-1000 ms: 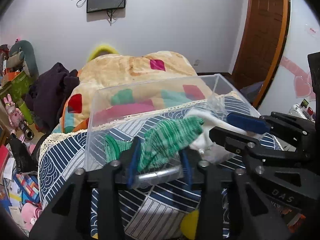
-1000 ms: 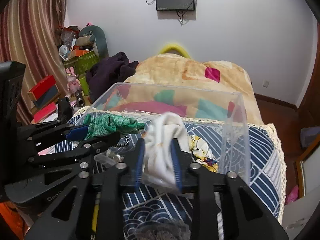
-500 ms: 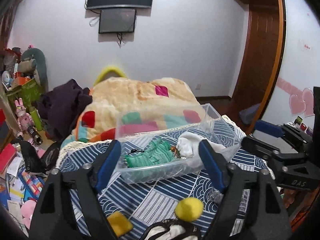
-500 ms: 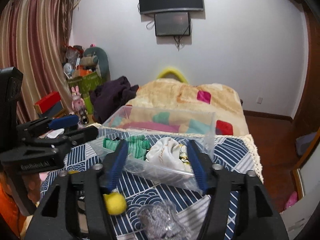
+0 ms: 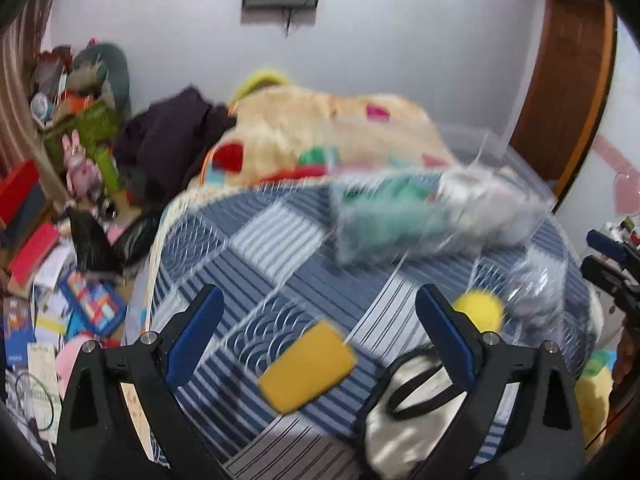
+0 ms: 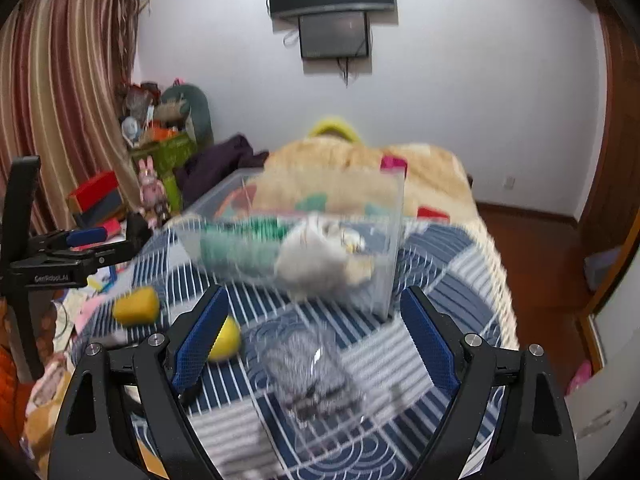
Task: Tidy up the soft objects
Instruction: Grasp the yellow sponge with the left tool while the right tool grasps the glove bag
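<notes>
A clear plastic bin (image 5: 520, 184) (image 6: 394, 248) stands on the blue patterned cloth; a green knitted piece (image 5: 384, 220) (image 6: 236, 246) and a white cloth (image 5: 480, 204) (image 6: 316, 256) lie inside. My left gripper (image 5: 320, 324) is open and empty above a yellow sponge (image 5: 308, 364), with a yellow ball (image 5: 478, 312) and a white pouch with a black strap (image 5: 408, 412) to its right. My right gripper (image 6: 316, 328) is open and empty above a grey item in clear wrap (image 6: 316, 376). The yellow sponge (image 6: 136, 306) and yellow ball (image 6: 226, 340) show to its left. Both views are blurred.
The table (image 5: 224, 248) stands before a bed with a beige patchwork blanket (image 5: 320, 120). Dark clothes (image 5: 172, 136), toys and boxes (image 5: 24, 216) crowd the floor at left. A wooden door (image 5: 568, 80) is at the right.
Both grippers let go of the green knit and the white cloth into the bin, opened wide and drew back toward the near edge of the table; the left one swung left.
</notes>
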`<state>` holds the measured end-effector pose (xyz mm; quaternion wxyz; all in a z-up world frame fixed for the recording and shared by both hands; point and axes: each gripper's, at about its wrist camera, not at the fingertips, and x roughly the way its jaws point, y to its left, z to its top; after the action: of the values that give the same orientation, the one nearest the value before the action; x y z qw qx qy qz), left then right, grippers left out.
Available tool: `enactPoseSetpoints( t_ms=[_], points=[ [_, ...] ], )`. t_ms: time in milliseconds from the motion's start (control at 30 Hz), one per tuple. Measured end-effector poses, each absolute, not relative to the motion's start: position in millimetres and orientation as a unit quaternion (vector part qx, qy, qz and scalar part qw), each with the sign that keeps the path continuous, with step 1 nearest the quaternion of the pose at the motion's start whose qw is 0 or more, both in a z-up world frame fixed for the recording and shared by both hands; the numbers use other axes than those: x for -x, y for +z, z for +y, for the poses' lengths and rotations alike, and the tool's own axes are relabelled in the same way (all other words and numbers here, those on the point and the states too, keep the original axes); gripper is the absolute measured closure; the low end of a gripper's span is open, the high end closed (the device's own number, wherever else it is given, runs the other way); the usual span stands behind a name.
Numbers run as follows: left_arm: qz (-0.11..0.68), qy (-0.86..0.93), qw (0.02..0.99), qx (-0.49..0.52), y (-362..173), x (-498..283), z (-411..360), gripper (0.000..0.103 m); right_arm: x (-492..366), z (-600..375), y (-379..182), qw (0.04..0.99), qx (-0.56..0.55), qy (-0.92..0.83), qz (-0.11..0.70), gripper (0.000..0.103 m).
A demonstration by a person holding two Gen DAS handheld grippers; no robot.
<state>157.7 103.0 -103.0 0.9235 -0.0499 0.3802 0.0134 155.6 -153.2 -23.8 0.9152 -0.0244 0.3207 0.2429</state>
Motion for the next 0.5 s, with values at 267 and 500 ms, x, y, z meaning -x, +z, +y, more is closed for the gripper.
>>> enactPoseSetpoints(
  t_ms=[267, 500],
  points=[
    [0.424, 0.014, 0.904, 0.047, -149.7, -156.3, 106.5, 0.008, -166.0, -150.8, -71.7, 0.89, 0.034, 0.239, 0.388, 0.018],
    [0.431, 0.001, 0.901, 0.044, -162.4, -155.5, 103.9, 0.044, -165.6, -151.2, -87.2, 0.877, 0.033, 0.252, 0.408, 0.052]
  ],
)
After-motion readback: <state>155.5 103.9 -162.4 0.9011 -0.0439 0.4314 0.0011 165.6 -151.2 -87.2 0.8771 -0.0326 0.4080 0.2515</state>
